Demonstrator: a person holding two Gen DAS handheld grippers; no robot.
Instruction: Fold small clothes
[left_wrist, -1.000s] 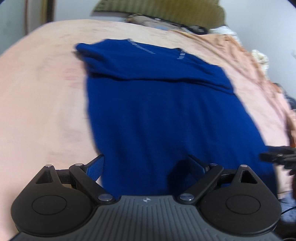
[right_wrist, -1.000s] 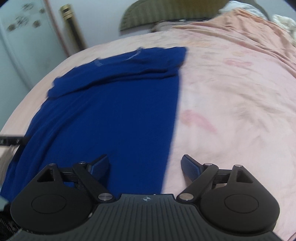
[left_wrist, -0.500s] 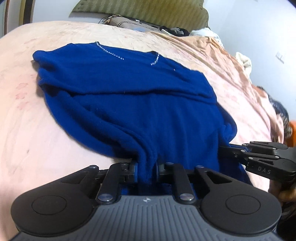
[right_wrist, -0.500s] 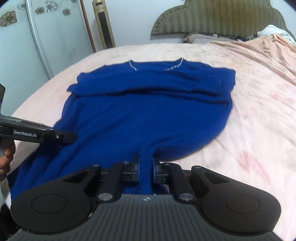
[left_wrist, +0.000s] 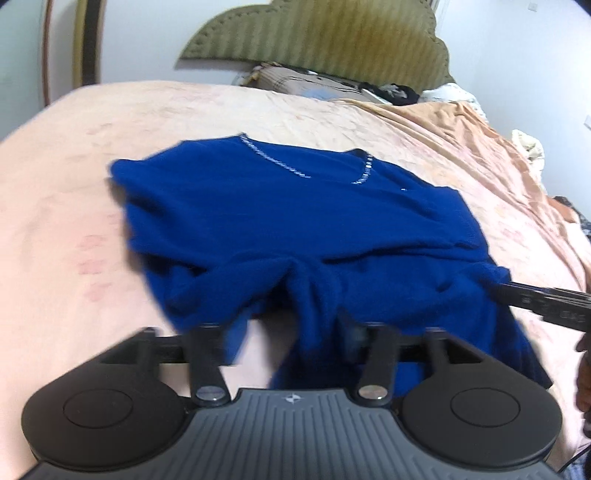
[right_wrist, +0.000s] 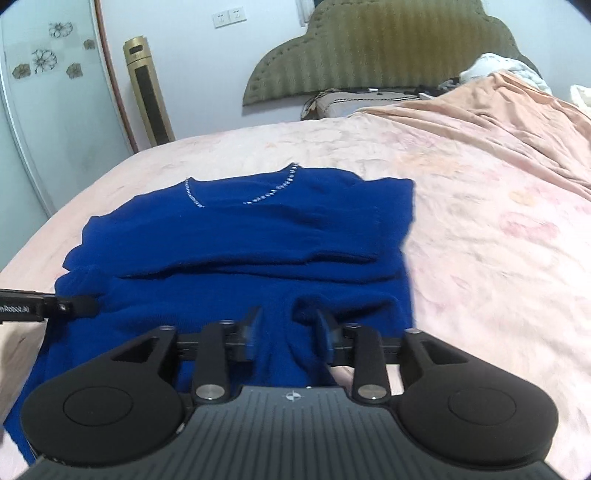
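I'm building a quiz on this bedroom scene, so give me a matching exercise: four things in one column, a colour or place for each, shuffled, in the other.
Things:
1. sweater
2. headboard
3. bedspread
4. tower fan

Descriptions:
A. olive green, against the wall
B. gold, standing beside the bed
C. deep blue, with a sparkly neckline
D. pale peach, under the garment

Pairs: 1-C, 2-A, 3-D, 4-B
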